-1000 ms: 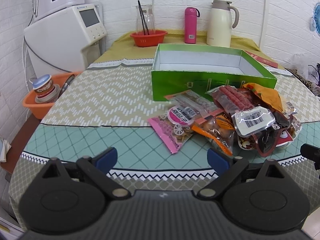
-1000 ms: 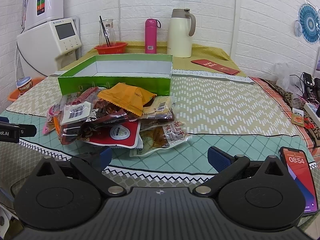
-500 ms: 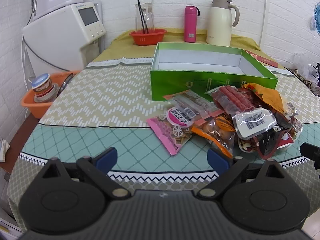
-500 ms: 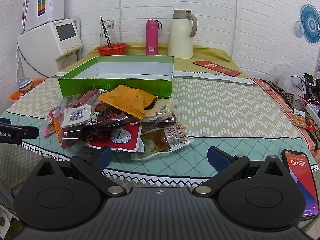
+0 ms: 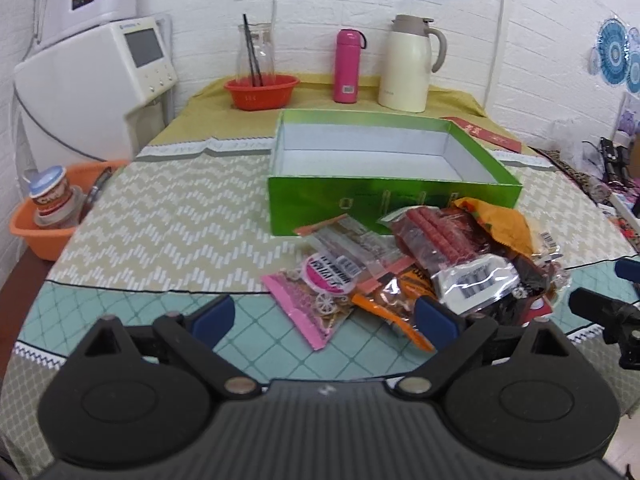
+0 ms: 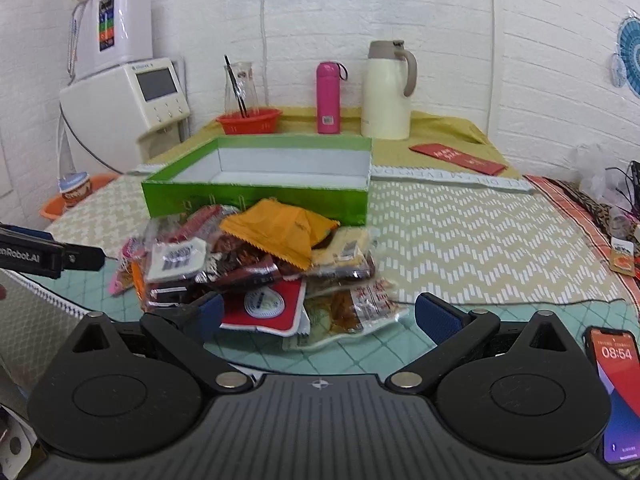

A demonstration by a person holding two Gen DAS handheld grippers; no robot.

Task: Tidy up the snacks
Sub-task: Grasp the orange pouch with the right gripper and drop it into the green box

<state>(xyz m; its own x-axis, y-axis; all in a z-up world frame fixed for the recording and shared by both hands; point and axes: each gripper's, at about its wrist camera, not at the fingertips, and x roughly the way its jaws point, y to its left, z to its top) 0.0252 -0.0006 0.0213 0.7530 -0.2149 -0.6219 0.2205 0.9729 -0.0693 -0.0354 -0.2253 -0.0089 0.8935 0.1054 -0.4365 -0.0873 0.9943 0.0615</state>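
A pile of snack packets (image 5: pixel 424 264) lies on the table in front of an empty green box (image 5: pixel 384 152) with a white inside. A pink packet (image 5: pixel 316 300) lies at the pile's near left; an orange packet (image 6: pixel 280 232) sits on top. My left gripper (image 5: pixel 324 316) is open and empty, just short of the pink packet. My right gripper (image 6: pixel 318 316) is open and empty, at the near edge of the pile (image 6: pixel 256 264), over a red and white packet (image 6: pixel 268 304). The box also shows in the right wrist view (image 6: pixel 256 196).
A phone (image 6: pixel 616 392) lies at the near right table edge. An orange bowl (image 5: pixel 260 92), pink bottle (image 5: pixel 348 66) and cream jug (image 5: pixel 408 64) stand behind the box. A red envelope (image 6: pixel 456 158) lies back right. An orange basin (image 5: pixel 52 216) sits left of the table.
Both grippers have moved forward toward the snack pile and stayed open. The pile and box have not moved.
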